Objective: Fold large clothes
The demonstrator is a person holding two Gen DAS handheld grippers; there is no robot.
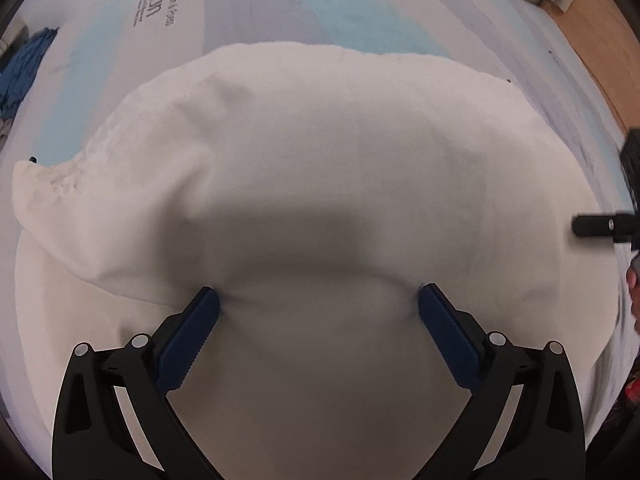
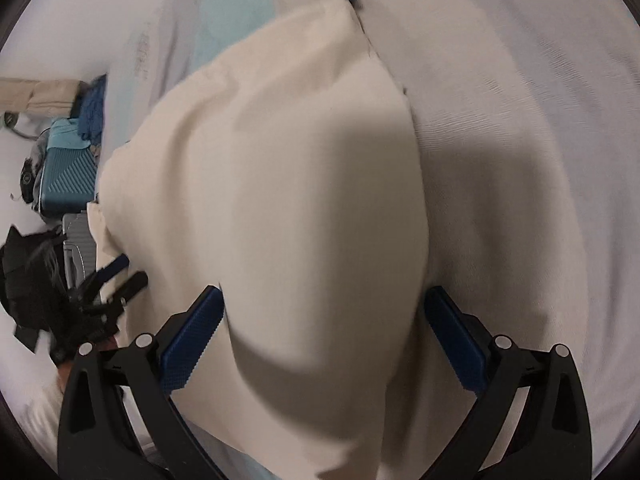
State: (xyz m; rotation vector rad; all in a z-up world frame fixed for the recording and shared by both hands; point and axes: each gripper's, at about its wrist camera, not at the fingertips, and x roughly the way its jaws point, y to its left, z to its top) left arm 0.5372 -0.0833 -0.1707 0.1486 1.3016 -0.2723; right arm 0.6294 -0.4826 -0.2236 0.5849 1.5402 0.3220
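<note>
A large cream garment (image 1: 320,152) lies spread on the bed, with a gathered cuff (image 1: 36,188) sticking out at the left. My left gripper (image 1: 319,306) is open wide just above the cloth and its blue pads (image 1: 192,340) straddle a shadowed stretch of it. In the right wrist view the same garment (image 2: 288,168) forms a folded, raised panel. My right gripper (image 2: 324,308) is also open, one pad on each side of that panel's near end, clamping nothing. The left gripper (image 2: 130,274) shows at the left of the right wrist view. The right gripper (image 1: 592,226) shows blurred at the right edge of the left wrist view.
The bed sheet (image 1: 280,4) is pale white and light blue with printed text. Blue clothing (image 1: 20,72) lies at the bed's left edge. Beside the bed stand a teal suitcase (image 2: 68,176) and a black bag (image 2: 24,272). Wooden floor (image 1: 592,40) shows at the upper right.
</note>
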